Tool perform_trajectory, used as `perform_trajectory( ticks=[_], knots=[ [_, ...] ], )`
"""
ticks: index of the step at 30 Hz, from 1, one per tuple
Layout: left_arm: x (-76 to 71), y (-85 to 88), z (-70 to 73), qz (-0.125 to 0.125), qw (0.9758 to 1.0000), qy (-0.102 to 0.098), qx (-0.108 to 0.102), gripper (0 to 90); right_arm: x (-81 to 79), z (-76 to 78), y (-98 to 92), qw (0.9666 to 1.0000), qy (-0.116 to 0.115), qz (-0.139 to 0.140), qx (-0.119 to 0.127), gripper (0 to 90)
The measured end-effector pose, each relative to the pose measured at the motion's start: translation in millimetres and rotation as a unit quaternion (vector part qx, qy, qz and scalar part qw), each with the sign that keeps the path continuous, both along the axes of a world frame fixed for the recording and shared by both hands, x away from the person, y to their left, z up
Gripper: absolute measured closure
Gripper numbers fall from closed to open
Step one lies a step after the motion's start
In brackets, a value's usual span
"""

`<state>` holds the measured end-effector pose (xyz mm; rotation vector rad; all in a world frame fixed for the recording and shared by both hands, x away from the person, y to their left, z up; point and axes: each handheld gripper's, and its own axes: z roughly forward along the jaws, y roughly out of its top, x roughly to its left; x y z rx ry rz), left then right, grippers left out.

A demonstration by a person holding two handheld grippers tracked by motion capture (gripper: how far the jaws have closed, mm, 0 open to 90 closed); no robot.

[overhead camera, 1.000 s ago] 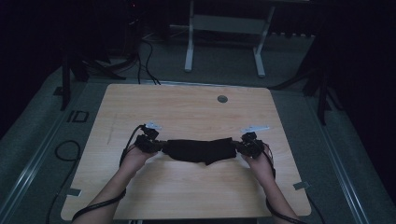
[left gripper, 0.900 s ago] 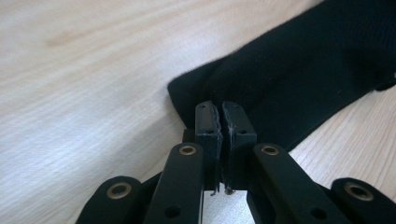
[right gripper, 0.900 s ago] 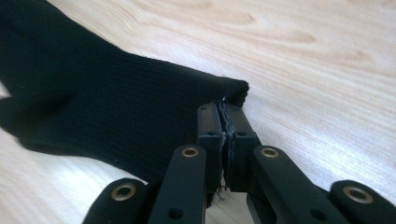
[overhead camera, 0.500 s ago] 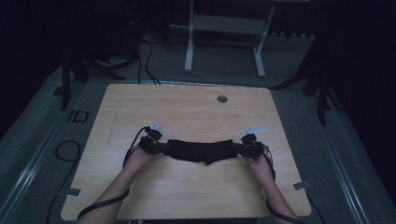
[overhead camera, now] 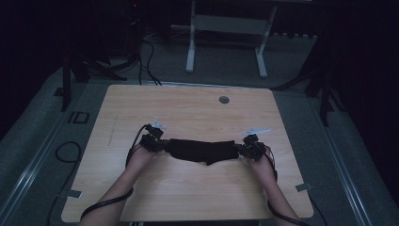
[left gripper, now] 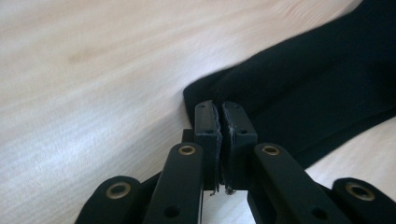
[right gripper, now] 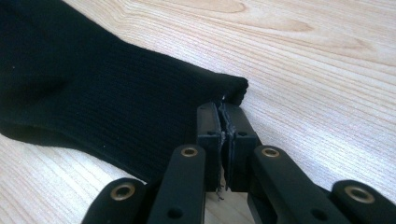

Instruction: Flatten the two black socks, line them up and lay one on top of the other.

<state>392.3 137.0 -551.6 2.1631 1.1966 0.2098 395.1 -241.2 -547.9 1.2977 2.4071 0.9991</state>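
Across the middle of the high view, low on my bench (overhead camera: 188, 108), the black sock (overhead camera: 202, 150) lies stretched, long axis left to right. My left hand-held gripper (overhead camera: 157, 142) pinches its left end, my right hand-held gripper (overhead camera: 245, 149) its right end, both clamped tight, equally near.

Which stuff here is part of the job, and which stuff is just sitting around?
Part of the job:
- black ribbed knitted cloth, stretched across the light wooden table
- left hand-held gripper, shut on one end
- right hand-held gripper, shut on the other end

Just sitting around:
- small round grey cap set in the tabletop
- white metal stand on the floor
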Motion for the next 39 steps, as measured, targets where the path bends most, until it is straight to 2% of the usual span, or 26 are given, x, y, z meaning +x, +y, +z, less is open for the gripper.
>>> perform_trajectory(
  ticks=[1,8,13,15,17,18,19,20,21,22,26,27,29,32,34,36,39],
  knots=[
    [-0.4,0.3,-1.5,0.003,1.0,-0.001,-0.005,85.7,0.1,0.0,0.0,1.0,0.0,0.0,0.0,86.5],
    [-4.8,0.6,-0.4,0.0,1.0,-0.002,0.001,82.5,1.9,1.0,1.9,1.0,0.001,-0.001,-0.007,86.0],
    [-7.0,1.8,-0.8,-0.005,1.0,0.001,-0.002,79.2,4.7,1.7,2.3,0.9999,0.0,-0.003,-0.011,83.3],
    [-7.6,3.8,0.0,-0.005,0.9999,-0.004,-0.01,72.8,6.0,2.2,1.5,1.0,0.003,-0.005,-0.007,77.8],
    [-8.9,7.2,2.9,0.0,0.9998,-0.01,-0.015,59.8,6.1,5.3,-0.1,1.0,-0.002,-0.006,0.001,66.4],
    [-10.0,8.8,4.5,0.005,0.9996,-0.017,-0.023,55.2,5.6,7.6,-1.1,1.0,-0.005,-0.004,0.007,64.2],
    [-11.1,10.2,6.6,0.009,0.9994,-0.021,-0.025,48.8,5.0,10.4,-2.2,0.9999,-0.008,-0.001,0.011,60.3],
    [-11.1,10.2,6.6,0.009,0.9994,-0.021,-0.025,43.3,5.0,10.4,-2.2,0.9999,-0.008,-0.001,0.011,60.3],
    [-13.5,11.3,9.9,0.011,0.9991,-0.032,-0.027,43.3,5.0,13.2,-3.3,0.9998,-0.014,0.002,0.015,56.4],
    [-15.5,11.7,12.3,0.008,0.9989,-0.039,-0.026,37.8,5.4,17.2,-4.7,0.9996,-0.018,0.009,0.022,50.0],
    [-24.4,11.7,18.6,0.013,0.997,-0.07,-0.031,18.8,4.2,27.7,-6.5,0.9986,-0.035,0.02,0.036,39.0],
    [-26.7,11.8,19.4,0.01,0.9965,-0.075,-0.035,14.8,3.3,29.8,-6.1,0.9988,-0.034,0.014,0.031,32.1],
    [-31.7,10.6,19.8,0.006,0.9953,-0.088,-0.04,12.5,2.1,32.6,-4.6,0.9986,-0.036,0.02,0.033,27.6],
    [-37.3,10.0,19.5,0.002,0.9947,-0.095,-0.038,8.9,-1.8,35.7,-2.1,0.9977,-0.041,0.047,0.026,16.0],
    [-41.4,11.7,18.0,0.0,0.9945,-0.098,-0.036,8.9,-4.1,37.6,-1.4,0.9969,-0.048,0.053,0.033,15.6],
    [-44.6,13.5,16.5,0.001,0.9943,-0.101,-0.034,8.9,-6.5,38.7,-0.4,0.996,-0.058,0.062,0.028,13.9],
    [-50.3,18.2,14.8,0.007,0.9935,-0.109,-0.033,8.9,-8.9,37.8,-0.3,0.9952,-0.075,0.058,0.024,13.7]
  ],
)
